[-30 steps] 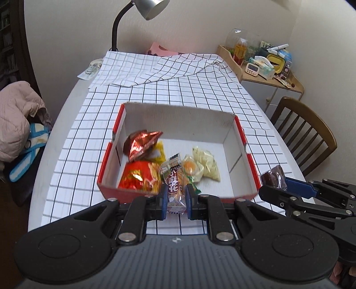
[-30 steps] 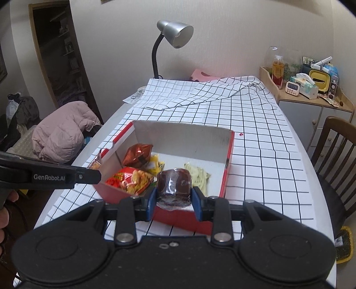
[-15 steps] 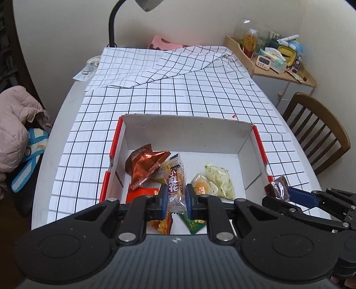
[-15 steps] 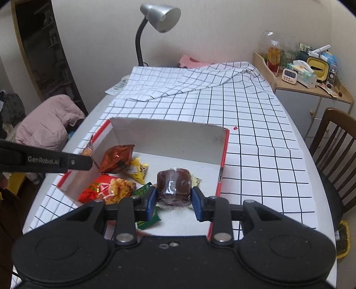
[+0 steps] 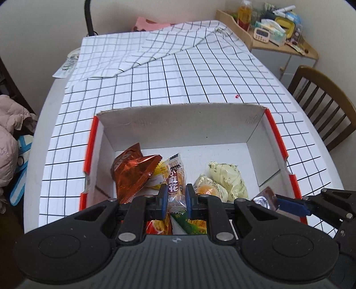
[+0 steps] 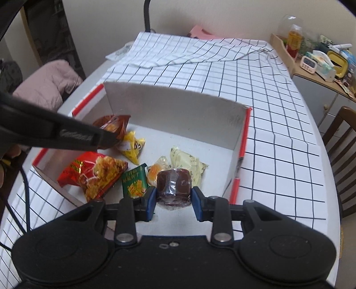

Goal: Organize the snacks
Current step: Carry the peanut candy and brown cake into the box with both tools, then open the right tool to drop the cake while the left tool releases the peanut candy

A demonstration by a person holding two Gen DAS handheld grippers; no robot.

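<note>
A white cardboard box with red edges [image 5: 178, 124] [image 6: 173, 111] sits on the checked tablecloth. In it lie a brown foil bag [image 5: 131, 171] [image 6: 113, 124], a yellow packet [image 6: 132, 147], a red snack bag [image 6: 95, 173], a green packet [image 6: 134, 181] and pale wrapped buns [image 5: 227, 177] [image 6: 187, 164]. My left gripper [image 5: 175, 196] is shut on a clear orange snack stick packet [image 5: 175, 177], held over the box. My right gripper [image 6: 173, 197] is shut on a dark brown wrapped cake [image 6: 174, 184], over the box's front right part; it also shows in the left wrist view [image 5: 264, 199].
A wooden chair [image 5: 322, 106] stands right of the table. A side shelf with bottles and a timer [image 6: 311, 60] is at the back right. A lamp stem [image 5: 89, 20] rises at the back. A pink jacket [image 6: 46, 82] lies left of the table.
Both grippers have moved forward and lower over the box, each keeping its snack. The box's contents now lie right under the fingers.
</note>
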